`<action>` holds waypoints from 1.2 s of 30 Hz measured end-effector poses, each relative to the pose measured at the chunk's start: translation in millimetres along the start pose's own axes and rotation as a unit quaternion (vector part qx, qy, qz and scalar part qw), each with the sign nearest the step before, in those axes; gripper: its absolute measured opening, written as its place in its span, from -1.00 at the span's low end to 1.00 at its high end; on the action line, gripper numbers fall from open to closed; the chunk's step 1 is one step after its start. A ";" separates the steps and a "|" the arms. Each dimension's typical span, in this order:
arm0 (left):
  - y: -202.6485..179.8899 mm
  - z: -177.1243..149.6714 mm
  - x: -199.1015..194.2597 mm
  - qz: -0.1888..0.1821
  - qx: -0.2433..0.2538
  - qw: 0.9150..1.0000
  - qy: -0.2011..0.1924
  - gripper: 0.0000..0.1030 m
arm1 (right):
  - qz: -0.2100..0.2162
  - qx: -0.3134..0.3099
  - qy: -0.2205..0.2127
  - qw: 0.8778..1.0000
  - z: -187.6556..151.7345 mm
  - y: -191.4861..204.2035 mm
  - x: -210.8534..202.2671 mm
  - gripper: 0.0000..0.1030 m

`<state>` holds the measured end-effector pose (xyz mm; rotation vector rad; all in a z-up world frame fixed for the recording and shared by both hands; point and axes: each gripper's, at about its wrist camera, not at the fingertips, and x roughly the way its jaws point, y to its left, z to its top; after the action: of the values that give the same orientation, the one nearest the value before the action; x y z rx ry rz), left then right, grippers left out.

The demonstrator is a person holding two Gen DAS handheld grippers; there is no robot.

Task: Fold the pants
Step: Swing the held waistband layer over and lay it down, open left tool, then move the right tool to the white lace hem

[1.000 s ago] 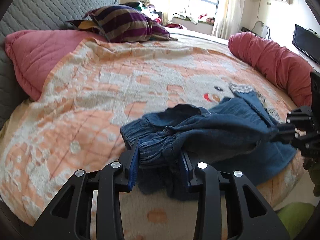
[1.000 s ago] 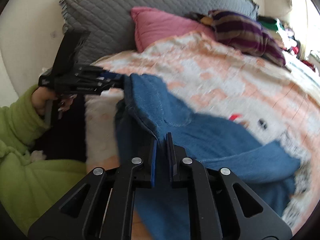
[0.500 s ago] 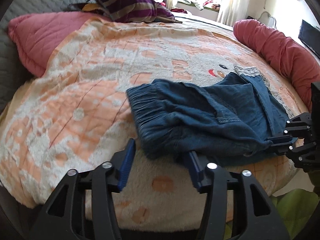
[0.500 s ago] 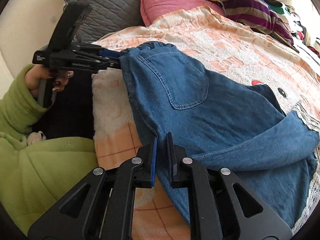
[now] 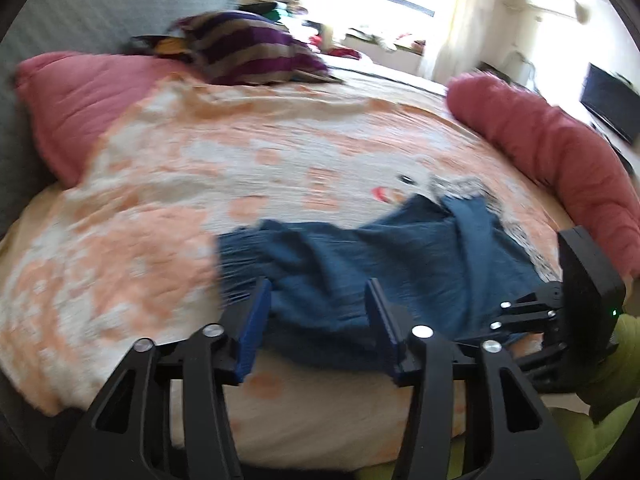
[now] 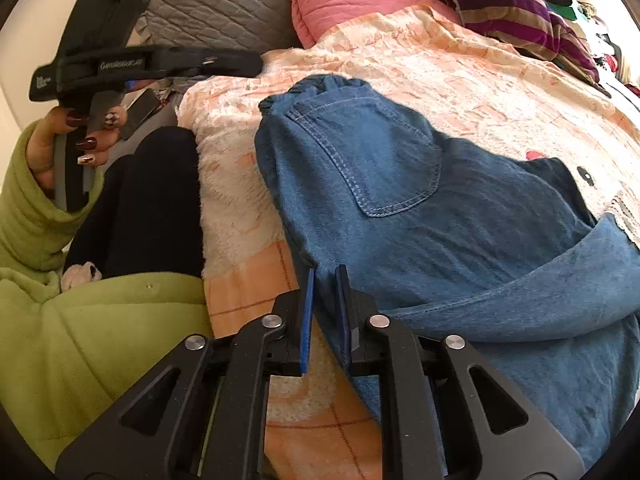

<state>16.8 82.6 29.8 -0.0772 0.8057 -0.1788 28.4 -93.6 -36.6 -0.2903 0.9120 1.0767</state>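
Jeans lie folded on the orange-and-white blanket near the bed's front edge, back pocket up, waistband toward the grey headboard cushion.

Left tongs: jaws spread wide, empty, just short of the denim; view blurred.

Right tongs: jaws nearly together, pinching the jeans' near edge.

Pink pillow, striped pillow, red bolster around the blanket. No containers visible.
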 end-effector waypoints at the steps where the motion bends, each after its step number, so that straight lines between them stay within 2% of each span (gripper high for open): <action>1: -5.0 0.0 9.2 -0.004 0.006 1.000 0.009 -0.19 | 0.006 0.004 -0.002 1.000 -0.2 0.8 -3.4 -0.68; 2: -8.0 -1.6 19.0 -0.006 0.009 1.000 0.021 -0.24 | 0.008 0.003 -0.005 1.000 0.0 1.5 -6.7 -0.60; 4: -8.4 -11.7 41.5 -0.005 0.012 0.998 0.054 -0.35 | 0.003 -0.004 -0.025 1.000 3.0 3.1 -21.2 -0.57; 5: -3.2 -19.4 53.2 0.000 0.004 0.997 0.073 -0.36 | 0.001 -0.001 -0.037 0.999 4.3 1.6 -27.2 -0.57; 7: 5.3 -30.2 63.6 -0.011 -0.015 0.996 0.086 -0.36 | -0.008 0.013 -0.066 0.998 10.4 -6.1 -38.3 -0.51; 10: 10.2 -33.0 61.7 -0.018 -0.022 0.996 0.081 -0.36 | -0.032 0.029 -0.064 0.997 16.3 -16.2 -31.8 -0.37; 16: 10.0 -35.9 58.3 -0.015 -0.015 0.997 0.078 -0.36 | -0.028 0.071 0.030 0.997 10.8 -30.8 16.9 -0.33; 17: 9.5 -35.9 58.5 -0.016 -0.015 0.997 0.078 -0.36 | -0.028 0.077 0.030 0.996 9.4 -32.3 19.6 -0.32; 22: 7.9 -35.1 54.7 -0.019 -0.018 0.997 0.074 -0.38 | -0.021 0.083 0.015 0.996 12.2 -31.9 8.7 -0.29; 25: 6.3 -29.4 40.5 -0.023 -0.022 0.998 0.059 -0.37 | -0.029 0.086 -0.012 0.996 11.5 -33.8 -10.1 -0.14; 29: 0.8 -22.3 18.4 -0.018 -0.017 0.999 0.035 -0.12 | -0.051 0.094 -0.035 0.994 11.8 -42.6 -28.8 0.03; 31: -1.8 -18.3 8.5 -0.013 -0.017 1.000 0.023 -0.10 | -0.065 0.101 -0.047 0.992 11.3 -47.7 -39.1 0.10; 36: -8.3 -8.9 -9.2 -0.011 -0.018 1.000 0.004 0.09 | -0.103 0.115 -0.080 0.985 13.6 -65.0 -66.7 0.37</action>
<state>3.0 76.2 31.4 -0.1187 0.8173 -0.1849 79.5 -158.4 8.6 -0.1016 0.8328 0.7830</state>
